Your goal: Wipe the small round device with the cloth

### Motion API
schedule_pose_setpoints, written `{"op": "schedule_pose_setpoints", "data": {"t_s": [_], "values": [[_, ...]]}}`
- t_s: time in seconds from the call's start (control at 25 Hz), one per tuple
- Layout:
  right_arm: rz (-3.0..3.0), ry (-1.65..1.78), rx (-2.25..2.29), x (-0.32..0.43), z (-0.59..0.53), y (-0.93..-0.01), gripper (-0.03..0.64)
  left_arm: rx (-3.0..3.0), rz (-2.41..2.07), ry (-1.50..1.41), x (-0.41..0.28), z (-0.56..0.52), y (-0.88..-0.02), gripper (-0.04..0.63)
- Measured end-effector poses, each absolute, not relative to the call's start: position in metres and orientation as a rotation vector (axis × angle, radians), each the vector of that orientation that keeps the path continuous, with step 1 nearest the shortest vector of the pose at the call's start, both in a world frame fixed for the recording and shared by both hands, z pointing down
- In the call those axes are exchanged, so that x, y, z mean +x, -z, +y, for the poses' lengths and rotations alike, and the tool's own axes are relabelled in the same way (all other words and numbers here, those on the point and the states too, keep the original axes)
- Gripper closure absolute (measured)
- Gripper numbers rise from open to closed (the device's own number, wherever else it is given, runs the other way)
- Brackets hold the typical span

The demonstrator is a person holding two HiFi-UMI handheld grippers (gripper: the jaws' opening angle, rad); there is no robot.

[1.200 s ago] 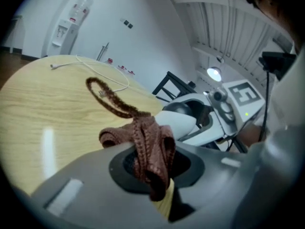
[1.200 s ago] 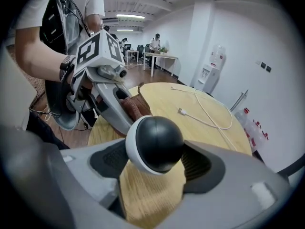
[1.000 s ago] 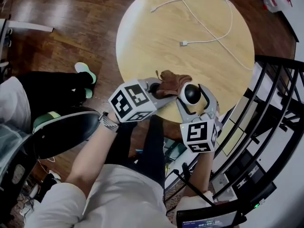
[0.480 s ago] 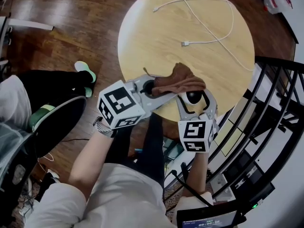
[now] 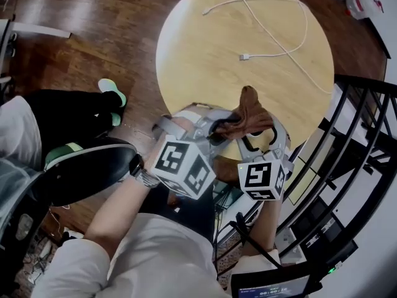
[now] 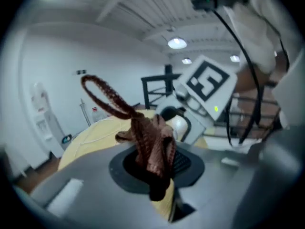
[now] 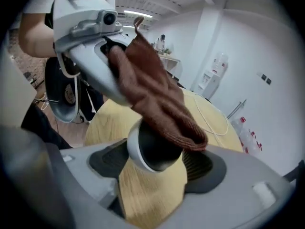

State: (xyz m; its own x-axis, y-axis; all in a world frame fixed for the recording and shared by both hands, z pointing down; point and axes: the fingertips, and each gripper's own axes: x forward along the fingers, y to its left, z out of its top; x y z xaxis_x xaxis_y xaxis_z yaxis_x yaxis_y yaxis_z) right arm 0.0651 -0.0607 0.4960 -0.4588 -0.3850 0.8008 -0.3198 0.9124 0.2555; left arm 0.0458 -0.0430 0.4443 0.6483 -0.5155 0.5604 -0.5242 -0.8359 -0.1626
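A: How are the arms lying?

B: The left forearm is reaching up from the lower left, a watch (image 5: 144,177) showing at the wrist, and the hand is wrapping the handle of the left tool (image 5: 217,128). That tool is lying across, pointing toward the right one, its marker cube facing up. The right forearm is coming straight up from below, carrying the right tool (image 5: 260,135) just beside it, at the near edge of the desk (image 5: 205,54).

A: What is the left tool doing?

B: Its jaws are pinching a brown cloth (image 6: 152,147) tightly between the pads. A thin loop of the cloth is sticking up, and the rest is spilling forward.

A: And the right one?

B: It is gripping the small round device (image 7: 152,151), white shell with a dark face, one pad pressing each side. The device is hanging over the desk's near edge, with bare wood showing beneath it.

A: Where is the cloth meeting the device?

B: The cloth (image 7: 157,99) is draping over the device's top and far side, touching it. From the head view the cloth (image 5: 248,117) is covering the device completely.

A: Anything else on the desk?

B: A white cable (image 5: 273,23) is curling across the desk's far half, well apart from both tools. A black metal railing (image 5: 353,135) is standing beside the desk's right edge.
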Motion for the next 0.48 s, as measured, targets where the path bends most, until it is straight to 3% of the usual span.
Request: {"op": "schedule_pose_setpoints", "data": {"t_s": [0.24, 0.32, 0.48], "values": [[-2.125, 0.1, 0.361, 0.06, -0.06, -0.498, 0.266, 2.714, -0.825, -1.437, 0.029, -0.036, -0.504, 0.523], [-2.15, 0.076, 0.36, 0.06, -0.059, -0.498, 0.267, 2.666, -0.928, -1.355, 0.014, -0.041, -0.501, 0.523], [-2.231, -0.003, 0.365, 0.061, -0.059, -0.501, 0.267, 2.696, -1.183, -0.9, 0.012, -0.064, -0.429, 0.523]]}}
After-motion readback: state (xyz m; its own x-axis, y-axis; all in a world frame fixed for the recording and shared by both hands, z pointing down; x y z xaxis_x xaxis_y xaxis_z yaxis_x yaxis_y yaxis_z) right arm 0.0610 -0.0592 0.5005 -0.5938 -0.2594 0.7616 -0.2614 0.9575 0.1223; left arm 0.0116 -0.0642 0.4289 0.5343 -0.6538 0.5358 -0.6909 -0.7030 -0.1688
